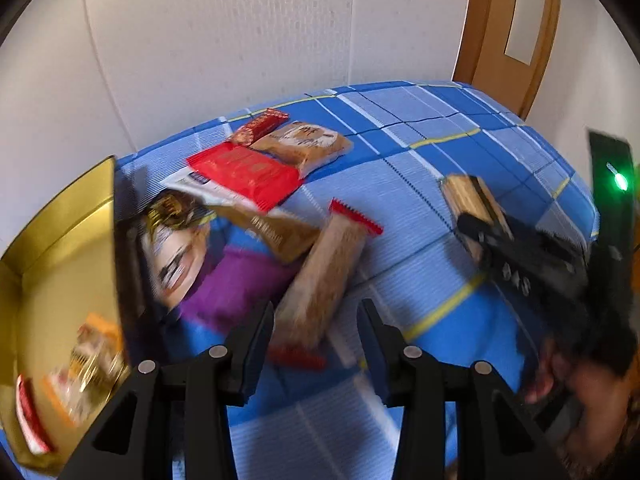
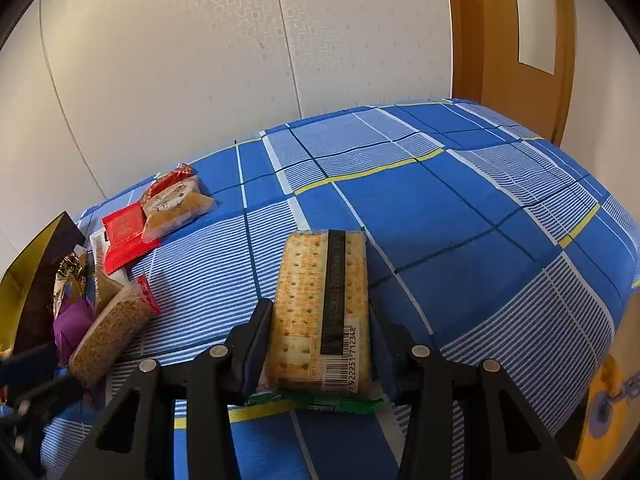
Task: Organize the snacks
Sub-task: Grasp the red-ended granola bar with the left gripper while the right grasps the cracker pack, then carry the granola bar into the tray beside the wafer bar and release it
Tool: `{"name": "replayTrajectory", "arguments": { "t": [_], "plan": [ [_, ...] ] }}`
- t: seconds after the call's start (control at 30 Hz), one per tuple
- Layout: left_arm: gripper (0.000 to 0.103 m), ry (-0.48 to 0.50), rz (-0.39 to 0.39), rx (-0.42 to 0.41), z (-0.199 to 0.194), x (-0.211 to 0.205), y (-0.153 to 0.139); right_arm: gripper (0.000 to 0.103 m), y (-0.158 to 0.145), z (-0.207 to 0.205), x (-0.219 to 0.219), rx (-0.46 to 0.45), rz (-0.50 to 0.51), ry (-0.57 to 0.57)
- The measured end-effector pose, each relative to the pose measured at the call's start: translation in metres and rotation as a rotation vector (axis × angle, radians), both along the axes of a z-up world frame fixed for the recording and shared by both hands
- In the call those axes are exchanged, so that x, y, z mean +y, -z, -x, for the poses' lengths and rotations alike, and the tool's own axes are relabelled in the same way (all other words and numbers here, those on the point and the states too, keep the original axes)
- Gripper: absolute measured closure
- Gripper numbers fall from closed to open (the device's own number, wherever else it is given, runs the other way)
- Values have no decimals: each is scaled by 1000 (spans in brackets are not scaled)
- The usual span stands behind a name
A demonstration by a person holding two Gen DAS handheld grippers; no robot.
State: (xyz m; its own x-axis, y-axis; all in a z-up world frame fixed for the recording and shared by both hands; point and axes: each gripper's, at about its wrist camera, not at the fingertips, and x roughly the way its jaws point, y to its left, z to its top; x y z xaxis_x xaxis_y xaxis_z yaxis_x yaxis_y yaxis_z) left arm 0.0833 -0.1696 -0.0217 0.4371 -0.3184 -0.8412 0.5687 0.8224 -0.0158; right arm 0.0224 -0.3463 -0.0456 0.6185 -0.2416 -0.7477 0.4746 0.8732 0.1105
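Observation:
My right gripper (image 2: 320, 320) is shut on a clear packet of crackers (image 2: 322, 304) with a green end seal, held above the blue checked cloth; it also shows in the left wrist view (image 1: 472, 204). My left gripper (image 1: 316, 320) is open, its jaws on either side of the near end of a long tan snack bar with red ends (image 1: 324, 276), which lies on the cloth. A gold box (image 1: 52, 280) stands at the left with several packets inside. A pile of snacks lies next to it: a red packet (image 1: 248, 170), a tan packet (image 1: 308, 140), a purple packet (image 1: 236, 280).
The blue checked cloth (image 2: 460, 208) covers the whole surface. A white wall runs behind it and a wooden door (image 2: 504, 40) stands at the back right. The long tan bar (image 2: 108, 332) and the gold box (image 2: 24, 280) sit at the left of the right wrist view.

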Motion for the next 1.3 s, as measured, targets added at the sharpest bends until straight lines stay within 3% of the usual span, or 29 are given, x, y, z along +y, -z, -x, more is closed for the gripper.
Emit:
{"name": "replayTrajectory", "arguments": {
  "t": [0.1, 0.17, 0.43, 0.57, 0.7, 0.8, 0.97, 1.17, 1.3],
  "plan": [
    [61, 54, -34, -2, -9, -13, 7, 56, 0, 0, 0, 0, -1, 1],
    [70, 83, -74, -7, -10, -19, 13, 56, 0, 0, 0, -3, -6, 2],
    [70, 53, 7, 44, -1, -16, 13, 56, 0, 1, -2, -12, -22, 6],
    [70, 32, 0, 85, -12, -23, 17, 55, 0, 1, -1, -11, -19, 6],
    [71, 77, -59, 39, -9, -31, 25, 55, 0, 1, 0, -9, -10, 4],
    [73, 106, -55, 12, -2, -31, 24, 56, 0, 1, -1, -9, -9, 3],
    [73, 61, -9, 28, 7, -16, 24, 55, 0, 1, 0, -7, 0, 1],
    [73, -2, 106, 52, 16, 9, 21, 55, 0, 0, 2, -2, 16, -1],
    [73, -24, 165, 15, 28, 25, 12, 55, 0, -1, 3, 0, 27, -2]
  ]
}}
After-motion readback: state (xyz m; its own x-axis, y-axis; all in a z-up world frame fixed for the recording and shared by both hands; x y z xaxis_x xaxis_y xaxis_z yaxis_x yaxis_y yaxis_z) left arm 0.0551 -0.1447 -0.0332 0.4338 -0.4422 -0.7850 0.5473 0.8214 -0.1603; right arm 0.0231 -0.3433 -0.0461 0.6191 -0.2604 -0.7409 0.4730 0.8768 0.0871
